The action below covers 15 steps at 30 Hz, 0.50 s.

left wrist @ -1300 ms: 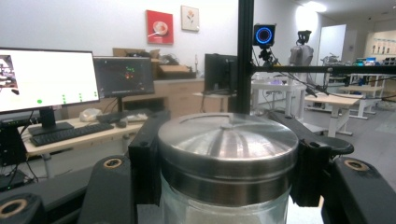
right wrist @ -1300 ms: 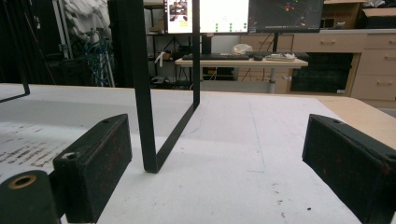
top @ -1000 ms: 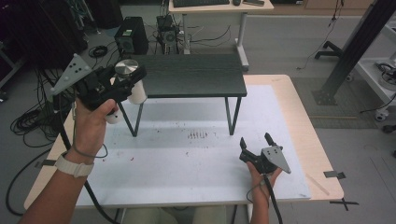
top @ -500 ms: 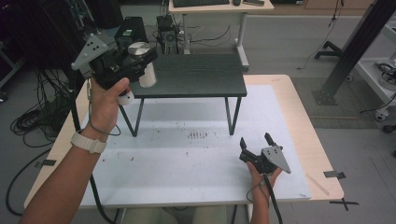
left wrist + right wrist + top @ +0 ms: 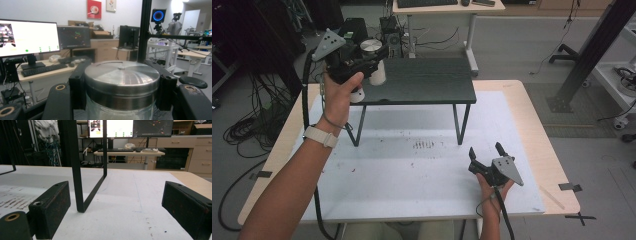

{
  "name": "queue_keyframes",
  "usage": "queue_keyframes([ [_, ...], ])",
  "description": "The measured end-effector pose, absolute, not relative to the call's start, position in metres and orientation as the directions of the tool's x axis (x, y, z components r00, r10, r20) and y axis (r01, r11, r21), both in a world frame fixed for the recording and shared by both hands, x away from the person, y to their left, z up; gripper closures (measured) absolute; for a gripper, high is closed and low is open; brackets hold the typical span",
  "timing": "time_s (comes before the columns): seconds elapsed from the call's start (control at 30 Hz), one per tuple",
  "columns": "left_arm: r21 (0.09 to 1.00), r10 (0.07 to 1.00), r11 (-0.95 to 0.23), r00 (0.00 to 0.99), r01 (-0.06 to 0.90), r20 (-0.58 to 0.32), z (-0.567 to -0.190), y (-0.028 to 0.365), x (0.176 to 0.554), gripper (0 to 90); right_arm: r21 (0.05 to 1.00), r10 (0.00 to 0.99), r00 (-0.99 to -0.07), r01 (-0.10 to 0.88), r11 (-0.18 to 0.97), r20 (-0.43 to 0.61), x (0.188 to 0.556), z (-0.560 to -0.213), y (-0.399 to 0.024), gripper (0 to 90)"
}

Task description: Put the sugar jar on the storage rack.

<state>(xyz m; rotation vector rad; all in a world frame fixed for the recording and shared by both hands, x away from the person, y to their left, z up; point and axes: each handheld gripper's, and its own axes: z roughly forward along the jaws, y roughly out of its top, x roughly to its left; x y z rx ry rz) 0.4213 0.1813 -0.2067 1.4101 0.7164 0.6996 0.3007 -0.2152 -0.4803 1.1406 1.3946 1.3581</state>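
You are holding the jar [image 5: 373,60] in your left gripper [image 5: 364,55], its fingers [image 5: 77,87] clamped against both sides of the steel lid [image 5: 122,75]. The jar is hanging upright in the air at the left end of the black shelf [image 5: 422,80], its white body just over the shelf's corner; whether it is touching the top, I cannot tell. Your right gripper [image 5: 486,152] is resting low on the white bench [image 5: 412,170], near the front right, its fingers [image 5: 50,207] spread wide with nothing between them, facing a leg of the shelf [image 5: 77,180].
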Motion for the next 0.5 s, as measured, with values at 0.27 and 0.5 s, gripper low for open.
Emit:
queue_keyframes([
  [0.27,0.998,0.809,0.046,0.585,0.030,-0.055,-0.215,0.179,0.443,42.0,0.999,0.977,-0.214,0.044,-0.009,0.018,0.301,-0.480,-0.215,8.8],
  [0.5,0.998,0.820,0.042,0.569,0.044,-0.060,-0.221,0.180,0.452,42.0,0.999,0.977,-0.214,0.045,-0.010,0.019,0.301,-0.480,-0.215,8.8],
])
